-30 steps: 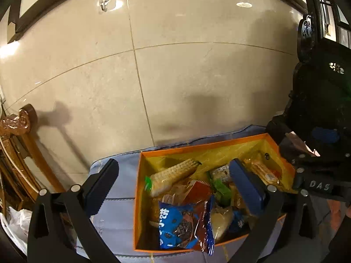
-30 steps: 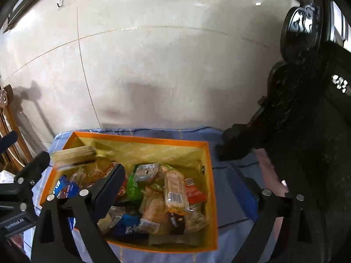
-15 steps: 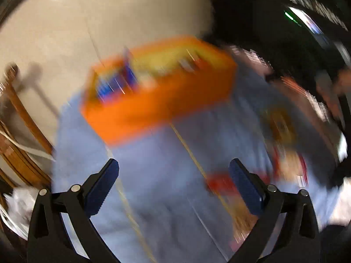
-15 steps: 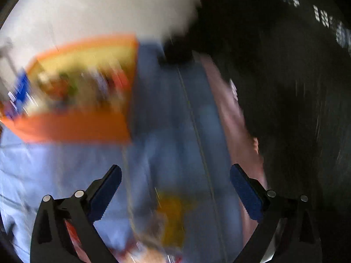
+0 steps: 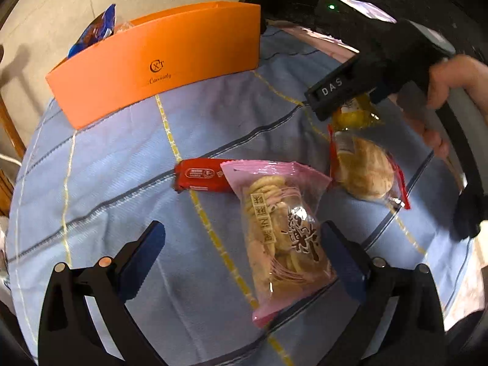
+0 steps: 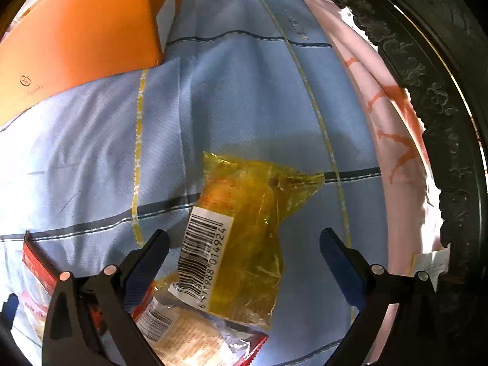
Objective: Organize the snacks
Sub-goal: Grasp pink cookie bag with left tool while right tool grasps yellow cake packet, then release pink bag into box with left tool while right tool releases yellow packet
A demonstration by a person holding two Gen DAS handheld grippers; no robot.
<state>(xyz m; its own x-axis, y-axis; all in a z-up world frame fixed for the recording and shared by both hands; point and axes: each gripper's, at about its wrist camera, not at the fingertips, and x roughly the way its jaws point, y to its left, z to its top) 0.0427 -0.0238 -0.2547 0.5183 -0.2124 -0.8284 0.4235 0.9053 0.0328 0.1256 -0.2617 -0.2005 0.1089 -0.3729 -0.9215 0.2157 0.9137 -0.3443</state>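
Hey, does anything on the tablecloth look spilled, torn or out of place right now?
Nothing is spilled or torn. Four snack packs lie outside the orange box: pink biscuit bag overlapping the red bar, clear red-edged pack, and yellow packet lying on it.

box behind biscuit bag | wafer bar left of bag
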